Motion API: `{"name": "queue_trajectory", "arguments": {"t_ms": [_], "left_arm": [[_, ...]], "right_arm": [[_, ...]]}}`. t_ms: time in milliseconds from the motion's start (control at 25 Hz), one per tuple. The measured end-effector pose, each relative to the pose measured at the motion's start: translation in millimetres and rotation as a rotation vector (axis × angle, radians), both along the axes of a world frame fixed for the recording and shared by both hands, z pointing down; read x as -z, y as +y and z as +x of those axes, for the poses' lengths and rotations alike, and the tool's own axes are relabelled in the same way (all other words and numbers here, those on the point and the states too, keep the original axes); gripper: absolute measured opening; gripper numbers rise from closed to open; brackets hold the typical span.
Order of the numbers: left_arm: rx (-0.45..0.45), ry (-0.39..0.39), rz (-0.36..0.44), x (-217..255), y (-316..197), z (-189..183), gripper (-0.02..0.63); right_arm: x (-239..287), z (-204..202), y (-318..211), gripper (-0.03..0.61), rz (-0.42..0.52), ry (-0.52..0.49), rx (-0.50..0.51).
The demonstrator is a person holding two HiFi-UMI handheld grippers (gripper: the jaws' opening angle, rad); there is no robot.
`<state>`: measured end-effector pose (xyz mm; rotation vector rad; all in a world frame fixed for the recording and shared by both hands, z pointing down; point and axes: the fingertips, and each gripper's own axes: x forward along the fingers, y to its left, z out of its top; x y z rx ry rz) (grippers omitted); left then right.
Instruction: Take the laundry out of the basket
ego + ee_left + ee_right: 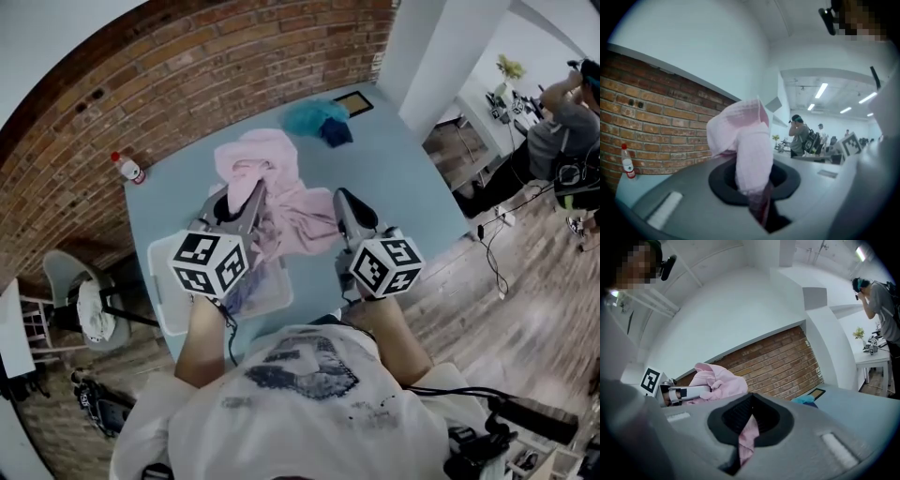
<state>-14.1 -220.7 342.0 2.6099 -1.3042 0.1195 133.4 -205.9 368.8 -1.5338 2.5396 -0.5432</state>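
A pink garment [281,202] hangs stretched between both grippers above the pale blue table [412,178]. My left gripper [251,192] is shut on one part of it; in the left gripper view the pink garment [745,145] bulges up out of the closed jaws. My right gripper [345,208] is shut on another edge; a strip of the pink garment [747,439] sits pinched in its jaws, and the left gripper [679,392] shows beyond with more pink cloth. A white basket [169,281] stands on the table's near left corner, below the left gripper, with some cloth still in it.
A teal and dark blue pile of clothes [321,120] lies at the table's far end, next to a dark framed board [356,101]. A bottle with a red cap [127,169] stands at the far left corner. Brick wall behind. Another person [562,131] stands at the right.
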Motion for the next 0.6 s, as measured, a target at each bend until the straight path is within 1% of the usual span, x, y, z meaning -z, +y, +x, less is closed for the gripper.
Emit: {"name": "queue_trajectory", "arguments": {"t_ms": [360, 600], "left_arm": [[-0.027, -0.003, -0.028, -17.7, -23.8, 85.8, 0.041], [-0.031, -0.029, -0.055, -37.2, -33.2, 129.3, 0.040]], "right_arm": [[-14.5, 79.0, -20.3, -0.003, -0.025, 0.004, -0.014], [-25.7, 123.5, -24.5, -0.003, -0.045, 0.001, -0.028]]}}
